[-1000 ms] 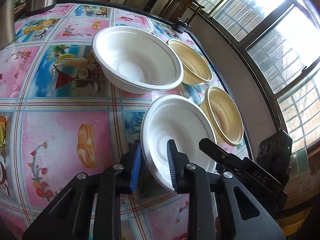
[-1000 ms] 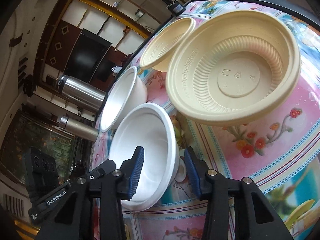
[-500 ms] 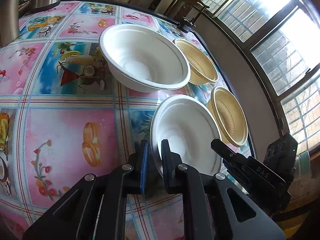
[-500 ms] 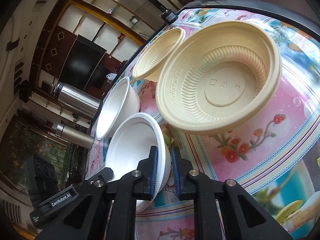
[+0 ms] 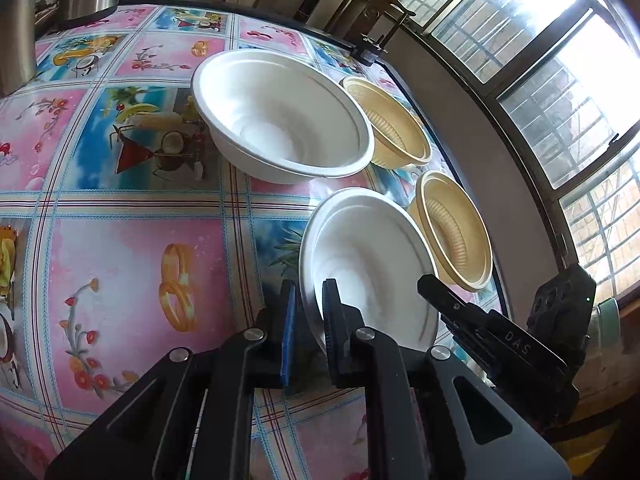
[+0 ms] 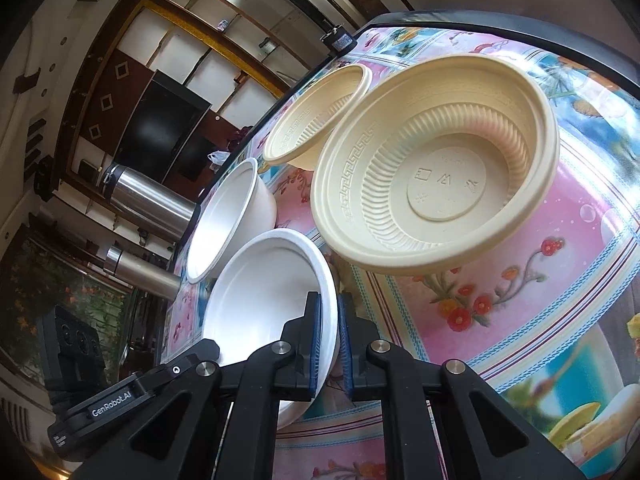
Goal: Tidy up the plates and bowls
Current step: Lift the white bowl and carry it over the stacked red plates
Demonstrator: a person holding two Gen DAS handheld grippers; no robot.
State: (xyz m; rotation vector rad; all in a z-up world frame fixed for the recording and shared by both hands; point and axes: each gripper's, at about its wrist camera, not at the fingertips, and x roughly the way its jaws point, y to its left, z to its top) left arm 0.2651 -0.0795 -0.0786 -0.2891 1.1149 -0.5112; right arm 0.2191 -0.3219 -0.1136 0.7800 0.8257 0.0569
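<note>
Now that both tools have closed, left tool point(image 5: 306, 316) and right tool point(image 6: 329, 336) pinch 1 shallow white foam plate point(image 5: 372, 256), ready for lifting.

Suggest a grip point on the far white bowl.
Its rolled rim. Straddle the near edge of the far white bowl from above, one finger inside, one outside: it sits upright and open, with bare tablecloth on its left, while a beige bowl crowds its right.

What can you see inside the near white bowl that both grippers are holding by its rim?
The near white bowl looks bare inside, plain white. One finger of the left gripper and of the right gripper reaches inside, covering small patches of wall.
</note>
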